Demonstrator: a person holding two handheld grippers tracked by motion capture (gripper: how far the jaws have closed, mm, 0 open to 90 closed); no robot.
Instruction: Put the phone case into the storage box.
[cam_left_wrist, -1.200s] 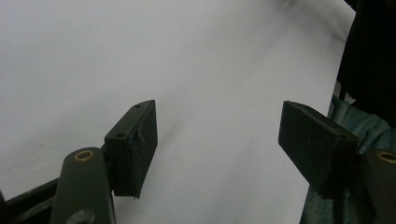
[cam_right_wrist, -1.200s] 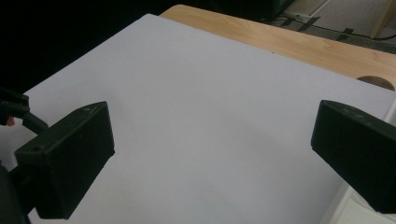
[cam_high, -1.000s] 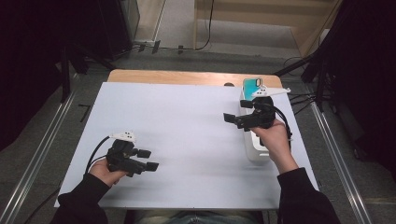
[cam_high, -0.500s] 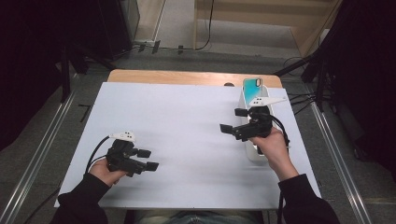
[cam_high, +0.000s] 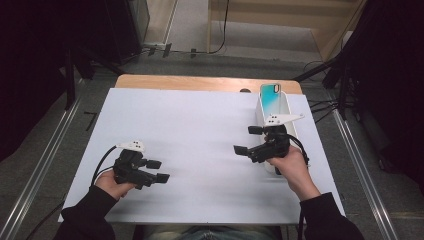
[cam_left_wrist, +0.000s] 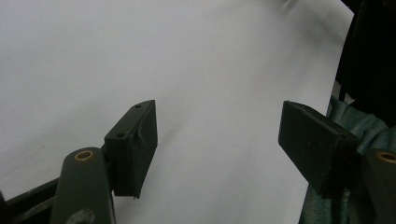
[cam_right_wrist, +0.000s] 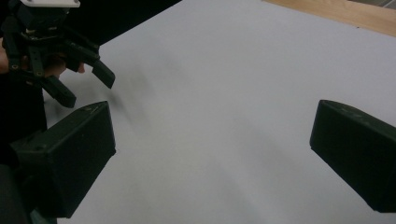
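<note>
A white surface (cam_high: 200, 135) seen from above, w/ a strip of bare wood along its far edge and grey floor w/ metal rails on both sides. Most of the white sheet is open room: the whole middle and far-left area is bare. At the far-right edge stands a narrow white tray (cam_high: 286, 107), lengthwise toward the person, w/ a teal-backed phone (cam_high: 270, 94) leaning upright at its far end. The right tongs (cam_high: 247, 140) hover at the near end of that tray, just beside it on the inner side, held in the person's right hand (cam_high: 292, 167), pointing toward the middle of the surface; jaws spread wide, nothing between them. In the right gripper view the two black pads frame bare white sheet, w/ the wood strip at top right. The left tongs (cam_high: 159, 170) sit near the front-left part of the surface, close to the near edge, in the left hand (cam_high: 112, 182), pointing right; jaws apart, roughly mid-spread, pinching nothing. The left gripper view shows the white sheet between the pads and the sheet's near edge at right, w/ teal fabric beyond it. The two tongs are well apart, w/ bare sheet between them.
</note>
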